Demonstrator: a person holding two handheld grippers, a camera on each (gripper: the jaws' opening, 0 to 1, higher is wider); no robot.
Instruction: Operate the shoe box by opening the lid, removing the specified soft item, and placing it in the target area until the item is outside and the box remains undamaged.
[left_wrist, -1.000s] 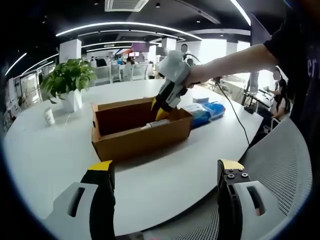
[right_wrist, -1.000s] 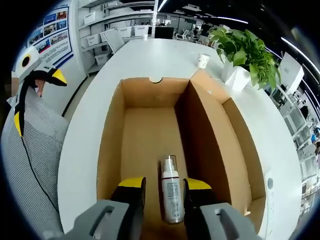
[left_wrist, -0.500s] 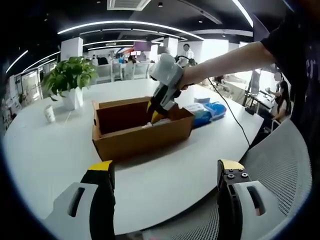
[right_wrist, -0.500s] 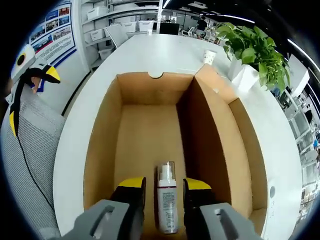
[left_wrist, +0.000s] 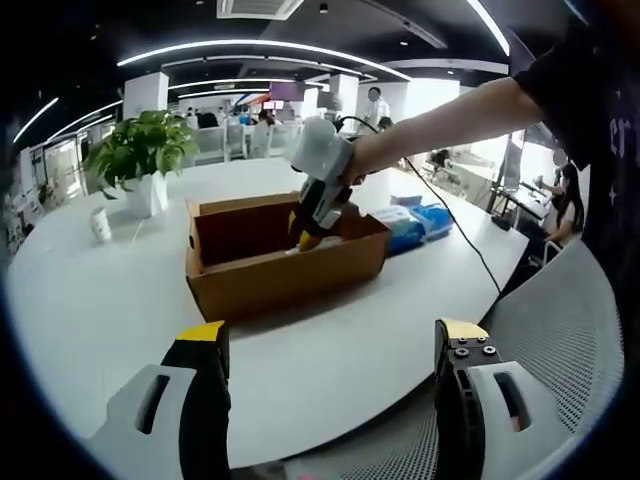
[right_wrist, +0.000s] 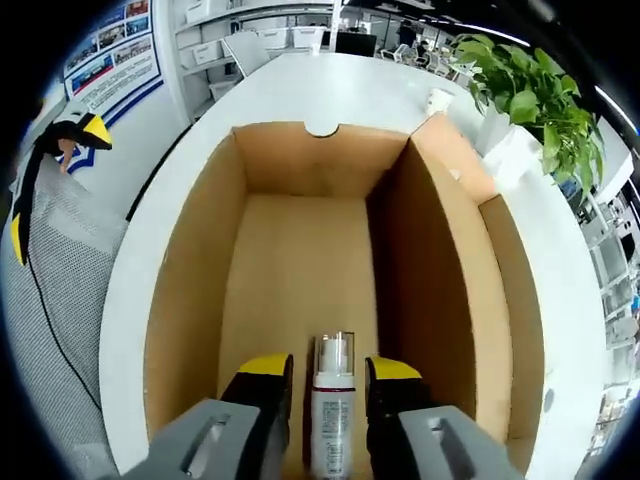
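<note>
The spray bottle (right_wrist: 332, 405) lies on the floor of the open cardboard shoe box (right_wrist: 300, 160), at its near end beside the inner divider wall, nozzle pointing toward the far wall. The right gripper (right_wrist: 328, 372) reaches down into the box with its yellow-tipped fingers (right_wrist: 266, 366) straddling the bottle, one on each side; whether they already press on it cannot be told, though they look placed for a grip along its body. In the left gripper view the same gripper (left_wrist: 305, 237) dips into the box (left_wrist: 280, 270) from above. The left gripper (left_wrist: 330, 335) hangs back over the white worktop (left_wrist: 90, 300), fingers spread wide and empty, likely kept clear. A potted plant (left_wrist: 140, 160) and blue packets (left_wrist: 425, 222) stand near the box.
</note>
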